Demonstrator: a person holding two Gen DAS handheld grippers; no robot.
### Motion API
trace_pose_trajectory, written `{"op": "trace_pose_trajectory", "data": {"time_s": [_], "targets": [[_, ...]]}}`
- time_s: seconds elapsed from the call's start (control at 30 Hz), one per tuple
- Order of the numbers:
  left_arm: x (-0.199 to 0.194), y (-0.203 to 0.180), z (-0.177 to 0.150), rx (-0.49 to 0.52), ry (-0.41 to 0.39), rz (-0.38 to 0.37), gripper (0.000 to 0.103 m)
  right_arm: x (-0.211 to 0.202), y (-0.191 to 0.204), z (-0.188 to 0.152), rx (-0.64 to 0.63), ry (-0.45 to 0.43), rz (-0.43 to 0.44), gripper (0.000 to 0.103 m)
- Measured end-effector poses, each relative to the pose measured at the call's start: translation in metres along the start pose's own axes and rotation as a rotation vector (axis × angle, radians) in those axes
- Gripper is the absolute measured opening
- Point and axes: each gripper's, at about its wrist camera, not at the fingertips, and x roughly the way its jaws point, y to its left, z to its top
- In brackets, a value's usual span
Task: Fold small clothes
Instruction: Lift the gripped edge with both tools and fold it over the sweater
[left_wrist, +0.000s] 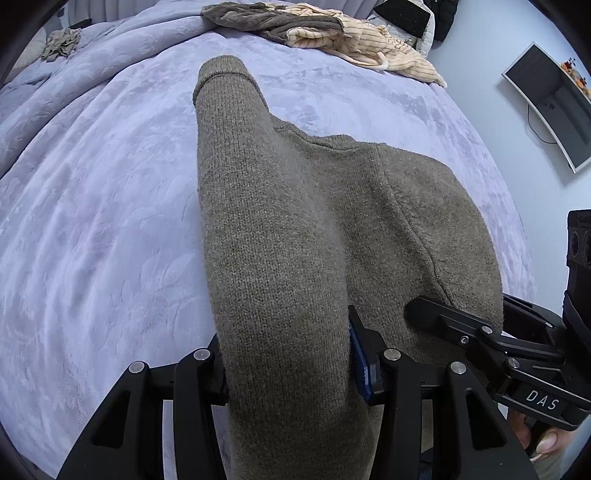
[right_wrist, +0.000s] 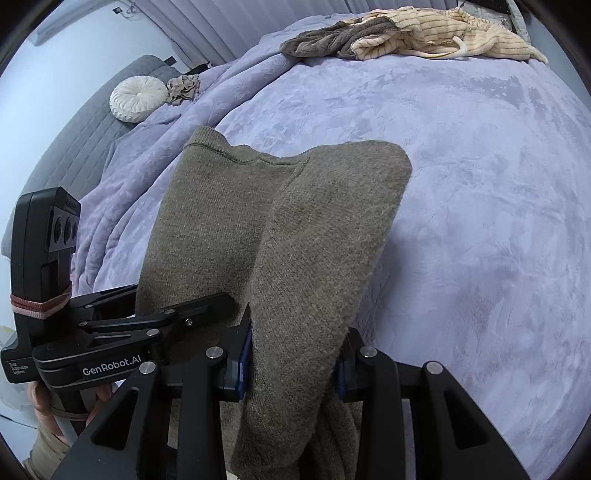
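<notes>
Sweater: olive-brown knit sweater lies on the bed, near edge lifted, both grippers pinching folds of it side by side.
Left gripper: left gripper is partly closed, pads pressing on a thick roll of the knit; a blue pad shows against the cloth on one side.
Right gripper: right gripper is also partly closed, clamped on a bunched fold that runs up between its fingers; blue pads show on both sides of the fold.
Spacing: the two grippers are just beside each other, each visible in the other's camera at the sweater's near edge.
Long axis: the sweater runs away from the grippers up the bed; the sleeve stretches straight ahead, cuff at the far end.
Far end: cuff and ribbed edge rest on the blanket.
Blanket: lilac, plush, covers the bed.
Other clothes: a grey and cream striped pile lies well apart at the far side.
Pillow: round white pillow sits at the bed's far left, a small beige rag touching it.
</notes>
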Motion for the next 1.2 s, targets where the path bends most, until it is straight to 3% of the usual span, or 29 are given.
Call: {"op": "trace_pose_trajectory", "data": {"time_s": [0.53,1.2], "targets": [[-0.023,-0.005,-0.028,0.025,-0.031,0.011,0.049,-0.016,0.015,-0.024,-0.025,-0.014,0.020,0.037],[-0.021,0.001,-0.049,0.034,-0.042,-0.002,0.050,-0.010,0.011,-0.035,-0.023,-0.006,0.059,0.037]]}}
